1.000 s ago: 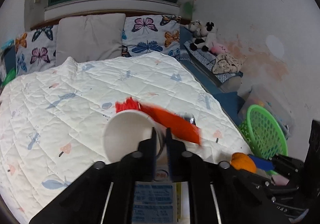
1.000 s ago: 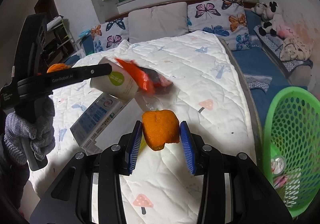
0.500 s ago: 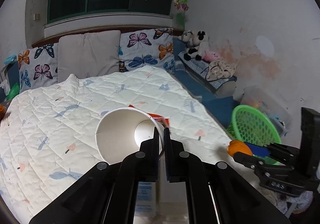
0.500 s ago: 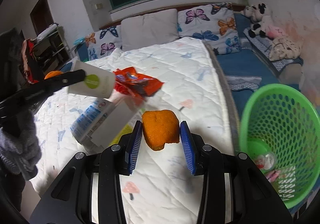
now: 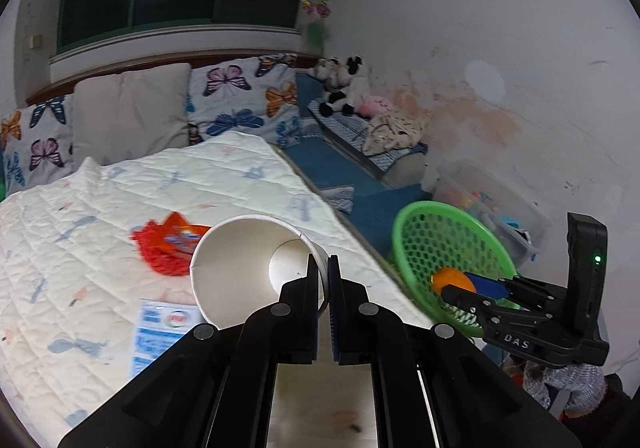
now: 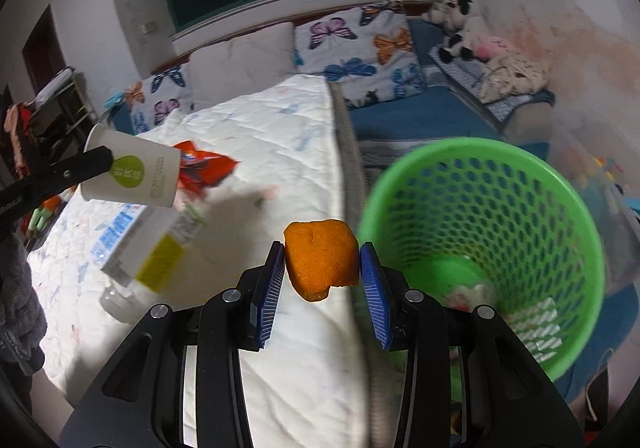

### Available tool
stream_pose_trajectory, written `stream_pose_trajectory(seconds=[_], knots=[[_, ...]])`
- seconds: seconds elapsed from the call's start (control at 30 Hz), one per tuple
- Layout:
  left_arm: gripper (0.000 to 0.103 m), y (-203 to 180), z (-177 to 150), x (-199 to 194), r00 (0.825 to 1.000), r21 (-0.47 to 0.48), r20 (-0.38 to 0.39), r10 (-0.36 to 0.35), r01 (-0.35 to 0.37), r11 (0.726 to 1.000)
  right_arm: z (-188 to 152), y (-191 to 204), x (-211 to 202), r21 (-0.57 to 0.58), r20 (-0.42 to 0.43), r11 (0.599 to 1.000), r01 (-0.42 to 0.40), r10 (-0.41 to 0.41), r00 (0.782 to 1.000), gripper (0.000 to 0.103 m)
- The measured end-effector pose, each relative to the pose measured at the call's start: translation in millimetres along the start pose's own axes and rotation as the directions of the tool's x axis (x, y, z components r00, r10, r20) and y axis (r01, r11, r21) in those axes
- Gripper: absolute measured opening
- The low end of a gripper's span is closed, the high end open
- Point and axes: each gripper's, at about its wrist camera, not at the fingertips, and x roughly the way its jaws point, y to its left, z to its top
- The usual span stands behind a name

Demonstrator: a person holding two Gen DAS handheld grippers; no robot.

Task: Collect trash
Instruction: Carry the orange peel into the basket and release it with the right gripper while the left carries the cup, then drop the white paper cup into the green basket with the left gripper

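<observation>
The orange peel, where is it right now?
The orange peel is pinched in the right gripper, held up at the bed's edge beside the green basket.

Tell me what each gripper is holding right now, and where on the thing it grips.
The left gripper pinches the paper cup by its rim wall, one finger inside, one outside. The right gripper clamps the orange peel across its two opposite sides.

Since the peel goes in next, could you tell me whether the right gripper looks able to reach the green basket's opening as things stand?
Probably yes. The right gripper, shut on the orange peel, sits beside the green basket, whose mouth shows open with nothing between. The left gripper holds the paper cup off over the bed.
</observation>
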Motion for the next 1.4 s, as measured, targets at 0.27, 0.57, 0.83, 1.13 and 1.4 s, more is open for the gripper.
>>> stream_pose_trajectory(seconds=[0.27, 0.57, 0.83, 1.13, 1.4], knots=[[0.005, -46.1, 3.7, 28.4, 0.997, 0.049, -0.032, -0.067, 0.069, 0.996, -14.4, -47.8, -9.0, 0.070, -0.015, 0.995, 0.077, -0.076, 0.997, 0.042], [0.005, -90.3, 3.6, 50.4, 0.991, 0.094, -0.069, -0.116, 0.122, 0.988, -26.8, -83.6, -19.2, 0.133, -0.022, 0.985, 0.112, -0.110, 0.994, 0.047], [0.005, -120.5, 0.3, 69.4, 0.983, 0.118, -0.106, -0.153, 0.165, 0.979, -30.8, -99.2, -34.2, 0.156, -0.002, 0.979, 0.129, -0.131, 0.991, 0.055], [0.005, -143.9, -6.1, 92.3, 0.974, 0.123, -0.148, -0.171, 0.190, 0.974, -40.2, -109.8, -53.1, 0.173, 0.025, 0.975, 0.140, -0.147, 0.989, 0.061], [0.005, -156.7, -16.1, 110.7, 0.965, 0.123, -0.197, -0.171, 0.197, 0.973, -46.8, -117.3, -59.8, 0.199, 0.026, 0.970, 0.137, -0.145, 0.989, 0.062]])
